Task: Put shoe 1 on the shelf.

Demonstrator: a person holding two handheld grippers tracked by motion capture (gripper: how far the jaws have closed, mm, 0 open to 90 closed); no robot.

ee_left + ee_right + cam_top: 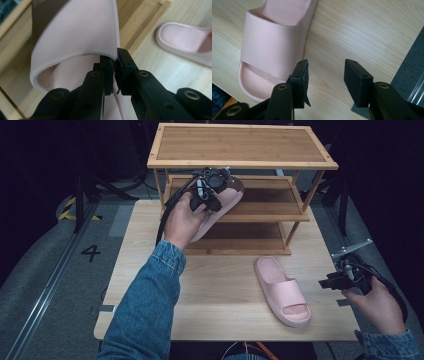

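Nearest the person, the right gripper (334, 281) hangs over the right edge of the light wooden table (220, 290), its jaws spread wide with nothing between them; in the right gripper view bare tabletop lies under the gap and dark floor begins just past the edge. Just left of it a pink slide sandal (284, 290) lies flat on the table, toe toward the person, with open wood all around it.

Farther off, the left gripper (212, 195) has its jaws clamped tight on the strap edge of the second pink sandal (222, 205), held tilted at the front edge of the bamboo rack's (240, 150) middle shelf (270, 202). The hand and gripper hide the sandal's strap from above, and whether its sole touches the shelf cannot be told. The top shelf overhangs the one below.
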